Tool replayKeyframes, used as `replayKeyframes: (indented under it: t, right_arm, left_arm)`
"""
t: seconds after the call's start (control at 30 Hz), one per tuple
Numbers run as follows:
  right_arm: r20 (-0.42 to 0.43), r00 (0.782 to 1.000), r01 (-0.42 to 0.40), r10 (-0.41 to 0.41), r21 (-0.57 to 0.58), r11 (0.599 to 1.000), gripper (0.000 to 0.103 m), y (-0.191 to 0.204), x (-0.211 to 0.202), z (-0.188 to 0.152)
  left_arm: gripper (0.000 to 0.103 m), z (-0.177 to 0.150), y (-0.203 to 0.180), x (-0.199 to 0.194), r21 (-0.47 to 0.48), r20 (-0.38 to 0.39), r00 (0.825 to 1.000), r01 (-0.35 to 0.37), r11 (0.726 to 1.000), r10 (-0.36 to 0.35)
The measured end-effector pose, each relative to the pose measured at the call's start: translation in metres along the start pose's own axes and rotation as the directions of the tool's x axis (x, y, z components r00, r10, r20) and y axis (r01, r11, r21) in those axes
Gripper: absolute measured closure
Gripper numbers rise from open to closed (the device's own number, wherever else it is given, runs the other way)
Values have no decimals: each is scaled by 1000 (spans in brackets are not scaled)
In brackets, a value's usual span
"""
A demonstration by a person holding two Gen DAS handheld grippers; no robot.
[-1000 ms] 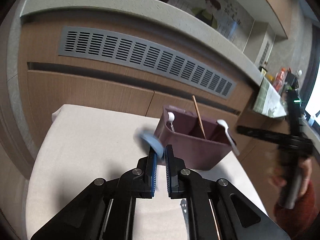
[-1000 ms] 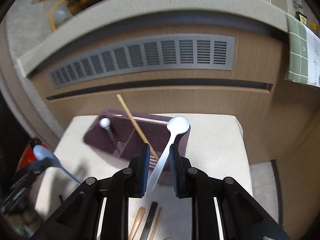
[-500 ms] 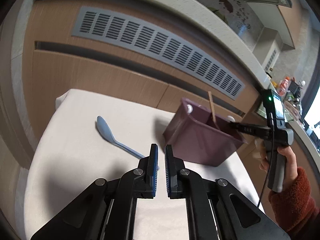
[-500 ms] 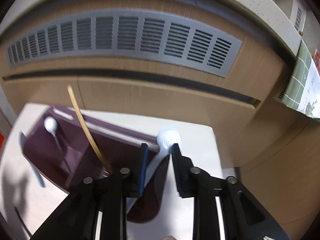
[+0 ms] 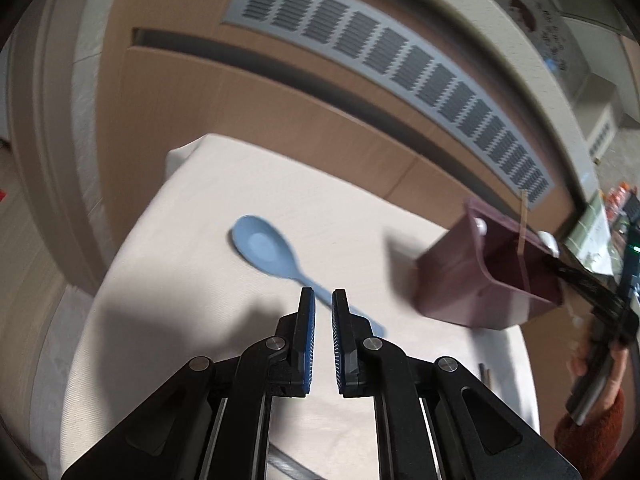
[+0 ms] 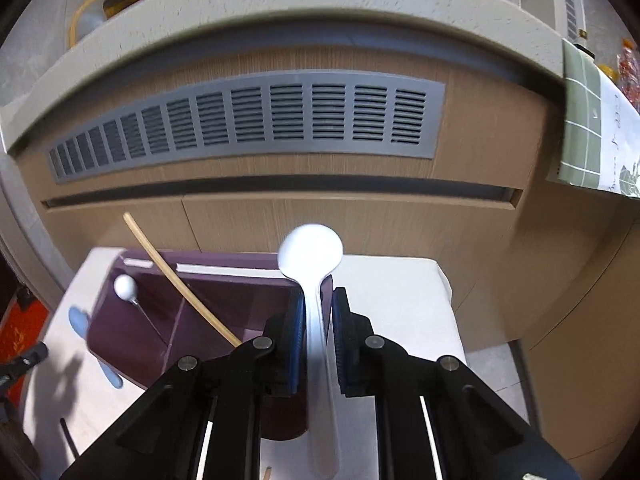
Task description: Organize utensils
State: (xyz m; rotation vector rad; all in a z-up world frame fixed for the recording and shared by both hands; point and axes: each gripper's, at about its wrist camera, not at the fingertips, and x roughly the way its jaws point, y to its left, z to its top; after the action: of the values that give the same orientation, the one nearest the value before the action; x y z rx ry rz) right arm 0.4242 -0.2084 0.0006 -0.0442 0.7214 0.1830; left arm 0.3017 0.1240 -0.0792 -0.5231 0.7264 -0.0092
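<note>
Blue spoon now on table (dropped); left jaws near-closed, empty; right jaws closing round white spoon.

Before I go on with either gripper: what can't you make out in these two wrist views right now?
- Left wrist: the light blue plastic spoon handle's near end sits behind the left gripper.
- Right wrist: whether the right gripper pads press the white plastic spoon; its lower handle is cut off.
- Both: the dark purple utensil holder bottom; walls hide it.

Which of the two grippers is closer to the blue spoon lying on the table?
Left. The left gripper hangs just above the blue spoon handle; the right gripper is over at the purple bin.
</note>
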Motion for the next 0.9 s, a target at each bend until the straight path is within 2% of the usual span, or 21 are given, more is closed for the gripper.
replayKeyframes:
  t: [0.13, 0.3, 0.53, 0.7, 0.77, 0.8, 0.9]
  right_arm:
    - [-38, 999, -2, 3, 22, 1000, 89, -6, 9, 0]
    - [-46, 999, -24, 25, 43, 999, 88, -25, 24, -5]
    - [-7, 992, -127, 130, 148, 981, 88, -52, 38, -10]
    - [74, 996, -59, 52, 98, 993, 88, -47, 29, -12]
    - [69, 995, -80, 76, 54, 995, 100, -42, 28, -11]
    - [62, 994, -98, 95, 46, 994, 102, -41, 27, -9]
    - [84, 993, -83, 80, 44, 996, 103, -43, 20, -8]
  left_arm:
    - [93, 1, 12, 12, -41, -34, 999, -42, 998, 41]
    - [88, 4, 20, 24, -74, -57, 995, -91, 993, 87]
    - [86, 5, 17, 31, -79, -72, 994, -90, 993, 84]
    - [86, 5, 12, 33, -64, -80, 993, -90, 994, 85]
    - [85, 5, 11, 36, -64, -84, 992, -97, 993, 91]
    - [84, 6, 10, 37, -67, -85, 992, -98, 993, 93]
    - [80, 9, 9, 40, -77, -80, 992, -107, 991, 101]
